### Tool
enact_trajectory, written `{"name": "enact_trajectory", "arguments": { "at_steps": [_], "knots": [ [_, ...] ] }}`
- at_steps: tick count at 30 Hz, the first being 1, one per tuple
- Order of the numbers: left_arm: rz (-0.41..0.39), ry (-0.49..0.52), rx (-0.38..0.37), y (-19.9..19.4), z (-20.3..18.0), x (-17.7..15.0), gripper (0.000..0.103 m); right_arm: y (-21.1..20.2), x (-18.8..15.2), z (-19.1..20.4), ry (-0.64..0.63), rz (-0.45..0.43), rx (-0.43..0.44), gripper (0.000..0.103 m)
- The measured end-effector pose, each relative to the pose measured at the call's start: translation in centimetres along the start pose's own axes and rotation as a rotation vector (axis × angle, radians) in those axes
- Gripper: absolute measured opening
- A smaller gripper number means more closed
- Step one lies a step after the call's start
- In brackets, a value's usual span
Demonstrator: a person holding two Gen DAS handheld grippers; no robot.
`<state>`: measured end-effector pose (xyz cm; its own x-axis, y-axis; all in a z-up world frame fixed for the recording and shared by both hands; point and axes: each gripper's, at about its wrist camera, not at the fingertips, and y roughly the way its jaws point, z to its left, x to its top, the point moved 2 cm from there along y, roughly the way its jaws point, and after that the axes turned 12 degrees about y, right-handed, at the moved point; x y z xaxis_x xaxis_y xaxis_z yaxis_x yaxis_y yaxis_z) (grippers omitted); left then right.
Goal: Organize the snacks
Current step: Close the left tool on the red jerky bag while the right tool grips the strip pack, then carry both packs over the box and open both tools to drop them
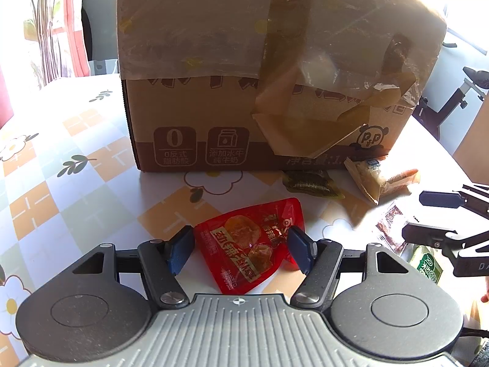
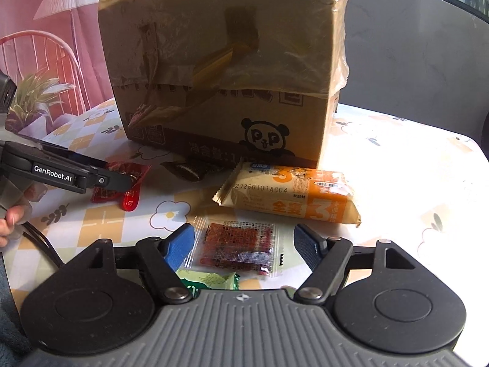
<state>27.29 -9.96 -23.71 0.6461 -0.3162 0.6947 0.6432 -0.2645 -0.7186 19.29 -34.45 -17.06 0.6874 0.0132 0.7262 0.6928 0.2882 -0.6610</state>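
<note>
A red snack packet (image 1: 247, 244) lies flat on the flower-patterned tablecloth (image 1: 76, 159). My left gripper (image 1: 241, 250) is open and straddles it, one blue pad by its left edge and the other over its right corner. In the right wrist view the left gripper's finger (image 2: 119, 180) hangs over the same red packet (image 2: 134, 197). My right gripper (image 2: 244, 247) is open around a clear packet of red-brown strips (image 2: 235, 247), with gaps on both sides. In the left wrist view the right gripper (image 1: 434, 217) reaches in from the right, beside that clear packet (image 1: 389, 226).
A tall taped cardboard box (image 1: 244, 70) with a panda logo (image 2: 266, 137) stands just behind the snacks. An orange biscuit packet (image 2: 290, 195) and a dark packet (image 2: 192, 171) lie at its foot. A green packet (image 2: 211, 281) sits under my right gripper. A hand (image 2: 12, 220) is at the left edge.
</note>
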Motion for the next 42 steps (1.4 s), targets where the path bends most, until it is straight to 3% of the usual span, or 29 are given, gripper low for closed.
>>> {"name": "enact_trajectory", "arguments": {
  "at_steps": [4,10,13,16,22,26,28,33,39,41,42],
  "knots": [
    [-0.003,-0.001,0.000,0.0,0.0,-0.1,0.070,-0.5,0.6,-1.3,-0.091,0.073,-0.055,0.075],
    [-0.006,-0.012,-0.009,0.0,0.2,-0.2,0.070,-0.1,0.3,-0.9,-0.209,0.163,-0.062,0.075],
    [-0.008,-0.009,-0.007,-0.1,0.2,-0.2,0.070,0.3,0.1,0.6,-0.315,0.148,-0.056,0.076],
    [-0.008,-0.008,-0.008,-0.1,0.2,-0.2,0.070,1.1,0.5,1.3,-0.332,0.149,-0.032,0.076],
    [-0.008,-0.008,-0.007,0.0,0.2,-0.2,0.070,2.7,1.5,1.8,-0.318,0.160,0.005,0.076],
    [-0.009,-0.008,-0.008,-0.1,0.1,-0.2,0.070,3.1,1.8,0.4,-0.180,0.188,0.061,0.073],
    [-0.008,-0.008,-0.007,0.0,0.2,-0.2,0.070,2.9,1.6,0.4,-0.177,0.172,0.058,0.071],
    [0.001,-0.004,-0.021,-0.2,0.2,-0.3,0.070,2.2,1.0,1.1,-0.155,0.142,0.044,0.055],
    [0.001,0.006,-0.026,-0.2,-0.1,-0.4,0.070,2.4,1.2,1.9,-0.112,0.145,0.003,0.052],
    [-0.002,0.011,-0.032,-0.2,-0.2,-0.4,0.068,2.9,1.3,2.4,-0.089,0.134,-0.003,0.049],
    [-0.005,0.021,-0.042,-0.2,-0.3,-0.5,0.060,2.9,1.3,2.4,-0.089,0.134,-0.003,0.045]
  ]
}}
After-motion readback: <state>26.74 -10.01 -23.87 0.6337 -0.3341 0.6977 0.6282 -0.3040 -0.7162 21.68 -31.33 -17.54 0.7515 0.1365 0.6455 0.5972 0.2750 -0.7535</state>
